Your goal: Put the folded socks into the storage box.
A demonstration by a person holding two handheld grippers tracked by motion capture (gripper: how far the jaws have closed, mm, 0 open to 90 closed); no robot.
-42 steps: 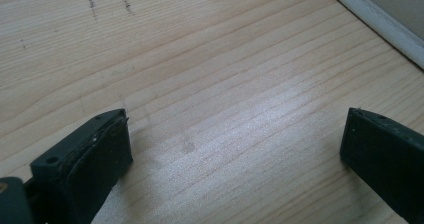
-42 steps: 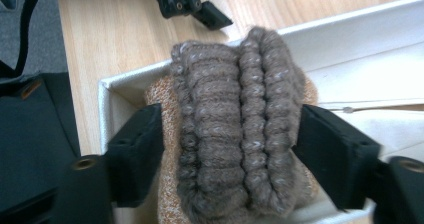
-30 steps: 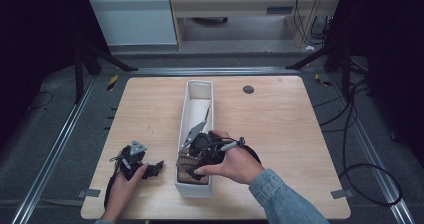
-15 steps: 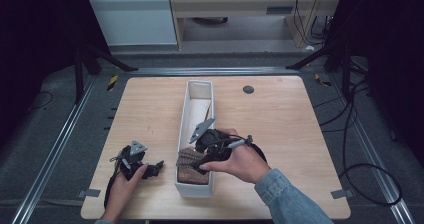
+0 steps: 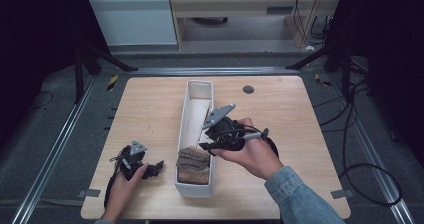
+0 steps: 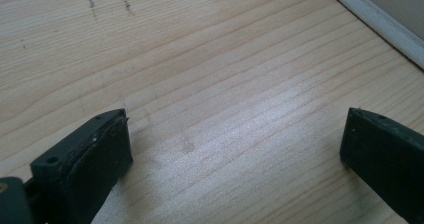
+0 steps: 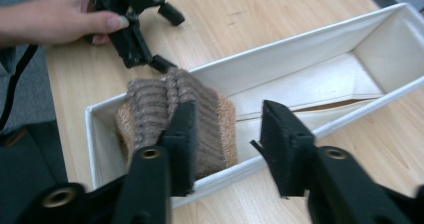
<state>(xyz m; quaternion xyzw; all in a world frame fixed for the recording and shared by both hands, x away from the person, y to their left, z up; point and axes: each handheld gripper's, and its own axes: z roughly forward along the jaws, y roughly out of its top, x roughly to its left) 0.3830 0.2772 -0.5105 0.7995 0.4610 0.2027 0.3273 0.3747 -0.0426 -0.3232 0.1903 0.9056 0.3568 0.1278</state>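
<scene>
At the near end of the long white box (image 5: 194, 129) lies the folded brown cloth (image 5: 193, 164), below and just beyond the right gripper (image 7: 227, 134), whose jaws stand apart, grasping nothing. The left gripper (image 6: 235, 139) rests spread over bare table (image 5: 150, 109).

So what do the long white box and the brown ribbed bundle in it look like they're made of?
Long white box: probably fabric-covered board, matte; its thin walls stand straight and its liner is creased. Brown ribbed bundle: looks like knitted textile, soft and fuzzy, with raised ribs.

high view overhead, gripper views close, low
</scene>
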